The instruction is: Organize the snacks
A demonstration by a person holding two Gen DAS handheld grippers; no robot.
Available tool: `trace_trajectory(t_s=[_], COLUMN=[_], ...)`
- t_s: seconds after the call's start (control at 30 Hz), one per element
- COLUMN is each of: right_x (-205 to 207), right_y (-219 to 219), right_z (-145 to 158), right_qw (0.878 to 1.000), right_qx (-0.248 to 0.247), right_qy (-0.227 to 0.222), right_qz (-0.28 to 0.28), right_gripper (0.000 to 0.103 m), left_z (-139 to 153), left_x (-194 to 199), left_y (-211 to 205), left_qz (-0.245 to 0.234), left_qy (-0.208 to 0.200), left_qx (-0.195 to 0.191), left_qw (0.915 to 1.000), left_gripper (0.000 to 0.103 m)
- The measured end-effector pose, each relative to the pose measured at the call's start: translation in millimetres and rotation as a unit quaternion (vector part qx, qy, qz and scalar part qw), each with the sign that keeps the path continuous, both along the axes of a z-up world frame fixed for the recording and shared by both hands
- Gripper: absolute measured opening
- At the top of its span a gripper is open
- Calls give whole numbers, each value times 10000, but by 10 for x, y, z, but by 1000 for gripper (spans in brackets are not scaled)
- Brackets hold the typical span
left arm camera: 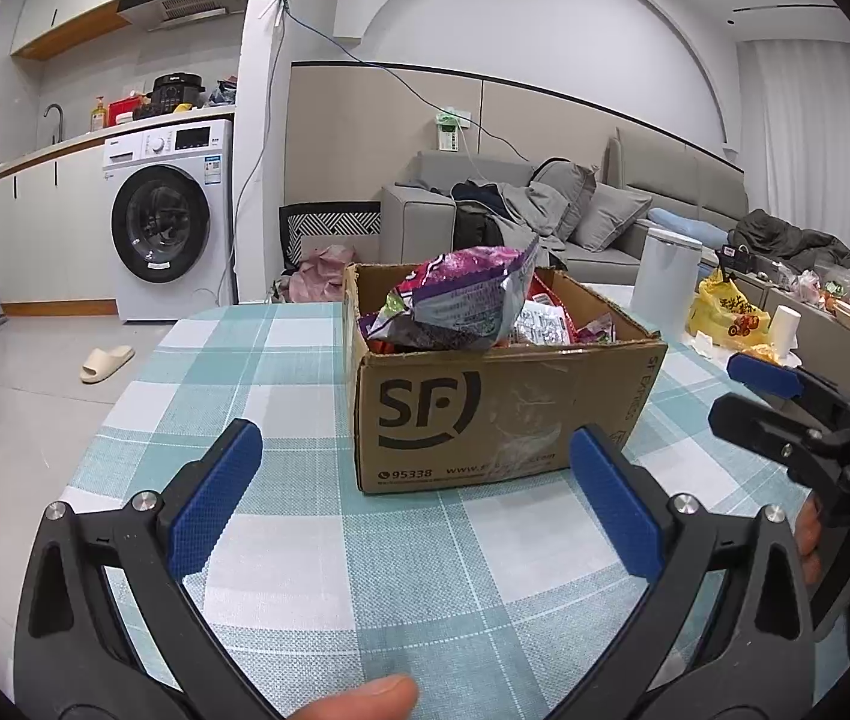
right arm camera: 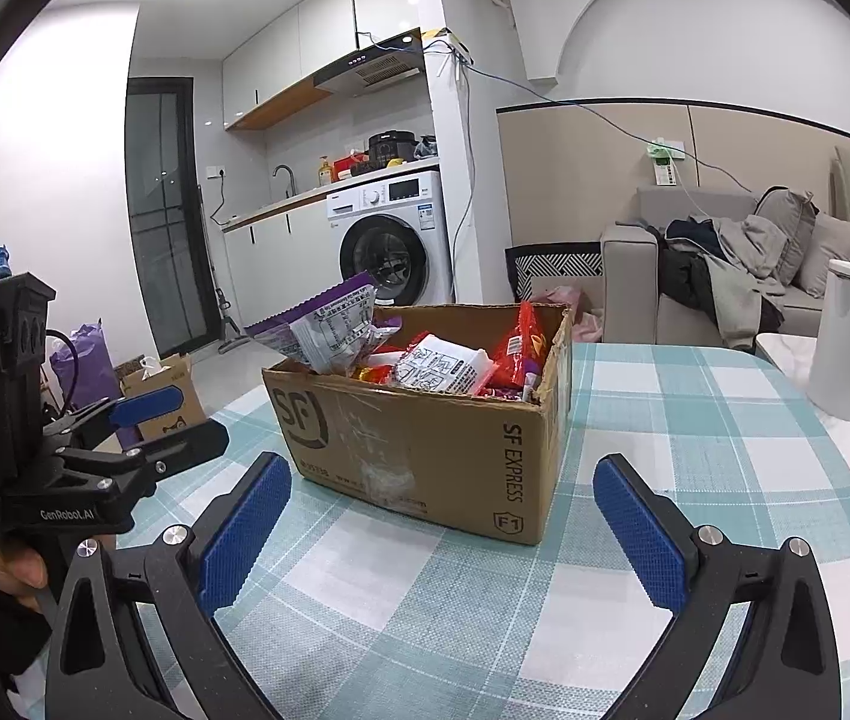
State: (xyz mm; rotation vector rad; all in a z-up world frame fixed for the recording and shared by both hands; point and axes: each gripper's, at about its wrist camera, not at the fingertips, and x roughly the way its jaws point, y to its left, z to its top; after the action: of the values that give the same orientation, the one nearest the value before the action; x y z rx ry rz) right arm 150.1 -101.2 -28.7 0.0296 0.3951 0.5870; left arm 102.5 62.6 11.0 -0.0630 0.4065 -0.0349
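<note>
Snacks (right arm camera: 425, 360) sit piled in the box (left arm camera: 485, 414) mid-table, a purple bag (left arm camera: 455, 294) sticking above the rim. Scene fits either packets just gathered or packets awaiting sorting, so no next move is settled. Left gripper (left arm camera: 416, 504) and right gripper (right arm camera: 443, 540) hover near the box, fingers spread wide, holding nothing.

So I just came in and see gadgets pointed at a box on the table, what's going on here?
A person holds a two-finger gripper in each hand over a checked tablecloth. The left gripper and right gripper are both open and empty, aimed at a cardboard box full of snack packets. A purple bag sticks up out of the box on top of the rest. Nothing is being gripped, so the sorting is not under way at this moment.
</note>
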Motion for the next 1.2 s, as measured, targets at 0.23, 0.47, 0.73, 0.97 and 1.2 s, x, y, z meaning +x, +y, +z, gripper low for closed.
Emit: trace_trajectory(t_s=[0.23, 0.47, 0.73, 0.97, 1.2], right_x=[7, 13, 8, 8, 9], right_y=[-42, -60, -64, -64, -63], right_z=[-9, -11, -9, -7, -9], right_qw=[9999, 9998, 9998, 9998, 9998], right_qx=[62, 93, 90, 80, 76], right_qy=[14, 14, 4, -7, -7], right_qz=[-142, -178, -182, -179, -176], right_gripper=[103, 103, 103, 103, 103], left_z=[-47, -49, -58, -60, -65], left_x=[42, 43, 24, 22, 31], left_y=[7, -19, -27, -26, -28], left_qz=[-2, 26, -7, -3, -4], left_qy=[73, 79, 52, 50, 50], left_qx=[-29, 16, 55, 55, 56], left_qw=[10000, 10000, 10000, 10000, 10000], left_gripper=[102, 102, 102, 102, 102])
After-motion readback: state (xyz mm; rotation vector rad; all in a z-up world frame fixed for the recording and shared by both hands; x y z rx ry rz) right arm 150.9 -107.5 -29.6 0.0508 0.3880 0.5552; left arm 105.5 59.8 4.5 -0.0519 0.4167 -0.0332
